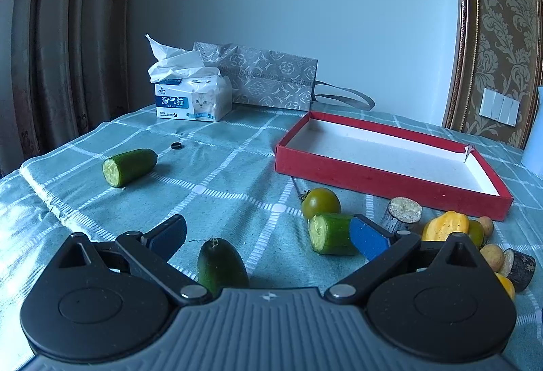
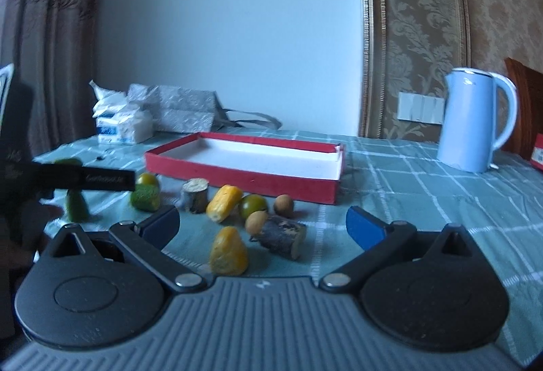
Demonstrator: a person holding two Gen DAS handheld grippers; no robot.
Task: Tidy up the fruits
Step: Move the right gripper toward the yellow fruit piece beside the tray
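- The red box point(image 1: 383, 182) holds nothing, so by my reading the sorting has not begun.
- All the produce lies on the cloth in front of the box: cucumber pieces point(image 1: 331, 233), a green tomato point(image 1: 320, 202), yellow fruit point(image 2: 228, 251).
- The left gripper point(image 1: 268, 235) is spread wide, holding nothing, a cucumber end point(image 1: 222, 266) between its fingers.
- The right gripper point(image 2: 263, 225) is likewise released.
- A kettle point(image 2: 473, 120) stands right of the box, a tissue pack point(image 1: 193, 99) behind-left; neither blocks the way.

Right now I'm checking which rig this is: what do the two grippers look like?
Both look alike. The left gripper and right gripper each have a grey ribbed body with a small white logo, two round black housings, black linkage arms with silver pivots, and blue-padded fingers. No cables or sleeves show.
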